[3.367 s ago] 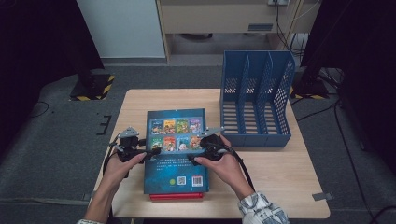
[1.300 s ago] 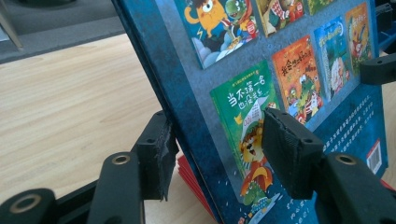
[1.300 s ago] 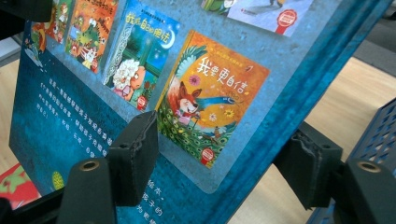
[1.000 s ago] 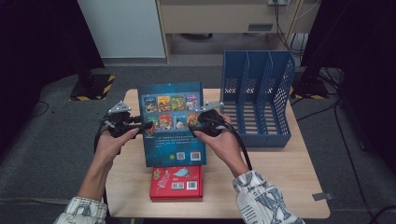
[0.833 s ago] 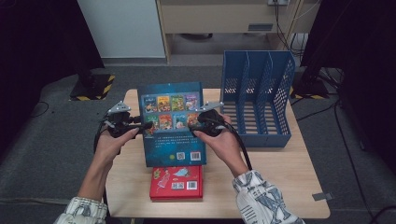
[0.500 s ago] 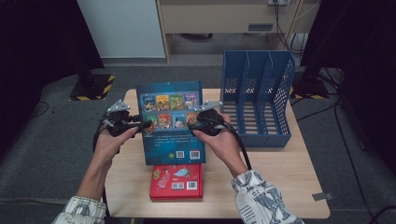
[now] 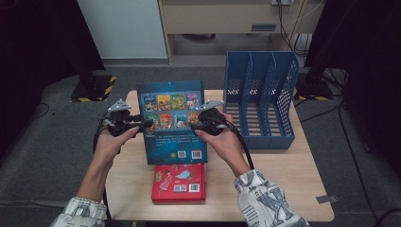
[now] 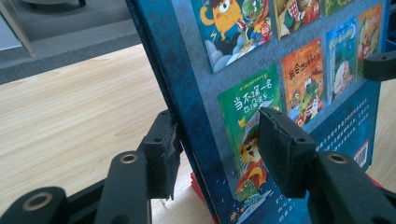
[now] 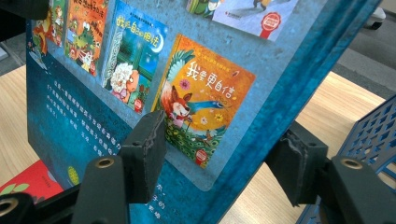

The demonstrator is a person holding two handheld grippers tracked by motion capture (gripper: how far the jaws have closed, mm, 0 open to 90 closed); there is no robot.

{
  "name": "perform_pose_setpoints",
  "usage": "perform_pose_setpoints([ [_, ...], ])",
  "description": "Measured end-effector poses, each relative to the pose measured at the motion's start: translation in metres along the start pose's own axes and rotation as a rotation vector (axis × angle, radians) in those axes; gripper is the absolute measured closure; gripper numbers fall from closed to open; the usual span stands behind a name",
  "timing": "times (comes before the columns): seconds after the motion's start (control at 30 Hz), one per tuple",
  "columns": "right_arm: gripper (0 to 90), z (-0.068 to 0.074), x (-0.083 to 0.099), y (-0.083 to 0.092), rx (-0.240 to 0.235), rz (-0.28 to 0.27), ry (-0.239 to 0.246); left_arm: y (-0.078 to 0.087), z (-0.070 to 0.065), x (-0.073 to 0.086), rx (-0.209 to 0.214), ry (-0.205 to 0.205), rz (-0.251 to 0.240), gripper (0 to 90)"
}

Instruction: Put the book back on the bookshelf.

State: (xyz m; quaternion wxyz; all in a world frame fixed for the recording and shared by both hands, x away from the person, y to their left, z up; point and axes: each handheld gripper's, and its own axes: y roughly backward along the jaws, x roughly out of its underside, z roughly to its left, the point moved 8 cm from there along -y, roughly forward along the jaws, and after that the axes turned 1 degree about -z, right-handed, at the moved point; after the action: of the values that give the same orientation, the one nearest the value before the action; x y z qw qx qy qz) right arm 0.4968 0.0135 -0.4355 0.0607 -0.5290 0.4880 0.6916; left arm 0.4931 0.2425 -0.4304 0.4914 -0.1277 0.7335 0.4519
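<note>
A blue picture book (image 7: 172, 123) stands upright above the table, back cover toward me, its lower edge over a red book (image 7: 178, 182) that lies flat. My left gripper (image 7: 144, 124) grips its left edge. In the left gripper view the jaws (image 8: 219, 144) straddle the spine, one pad behind and one on the cover (image 8: 243, 107). My right gripper (image 7: 198, 124) grips the right edge. In the right gripper view its jaws (image 9: 224, 149) have just closed a little more on the book (image 9: 210, 93), one pad on the cover and one behind.
A blue slotted file holder (image 7: 260, 104) stands at the back right of the wooden table (image 7: 283, 189), close to the right hand. Cables trail from both grippers. Dark floor surrounds the table.
A few seconds ago the blue book lay flat on the red one; now it is raised upright between both grippers. Over the last second it has barely moved.
</note>
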Motion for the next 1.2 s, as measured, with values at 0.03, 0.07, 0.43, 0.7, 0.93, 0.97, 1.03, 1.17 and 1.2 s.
perform_pose_setpoints([
  [0.03, 40.2, 0.0, 0.0, 0.0, 0.001, -0.002, 0.0, 0.0, 0.0, -0.001, -0.002, -0.004, 0.001, 49.6],
  [0.07, 40.2, 0.0, 0.0, 0.0, 0.001, -0.002, 0.0, 0.0, 0.0, -0.002, -0.003, -0.005, 0.0, 49.6],
  [0.43, 40.9, -0.002, -0.004, -0.003, 0.002, -0.007, 0.004, -0.001, 0.004, -0.004, 0.0, 0.005, -0.006, 49.8],
  [0.7, 40.9, -0.003, -0.005, -0.002, 0.012, -0.012, -0.001, -0.001, 0.004, -0.007, -0.005, -0.005, -0.002, 50.2],
  [0.93, 41.3, -0.01, -0.009, -0.003, 0.03, -0.029, -0.017, -0.006, 0.005, -0.016, -0.016, -0.028, 0.009, 50.4],
  [0.97, 41.3, -0.012, -0.01, -0.003, 0.034, -0.03, -0.015, -0.007, 0.005, -0.017, -0.017, -0.028, 0.007, 50.4],
  [1.03, 41.6, -0.014, -0.012, -0.004, 0.046, -0.038, -0.014, -0.008, 0.006, -0.02, -0.016, -0.023, -0.006, 50.4],
  [1.17, 42.6, -0.015, -0.014, -0.003, 0.049, -0.044, -0.017, -0.009, 0.008, -0.023, -0.022, -0.021, -0.019, 50.1],
  [1.2, 42.7, -0.015, -0.016, -0.003, 0.052, -0.05, -0.017, -0.009, 0.008, -0.024, -0.023, -0.019, -0.02, 49.6],
])
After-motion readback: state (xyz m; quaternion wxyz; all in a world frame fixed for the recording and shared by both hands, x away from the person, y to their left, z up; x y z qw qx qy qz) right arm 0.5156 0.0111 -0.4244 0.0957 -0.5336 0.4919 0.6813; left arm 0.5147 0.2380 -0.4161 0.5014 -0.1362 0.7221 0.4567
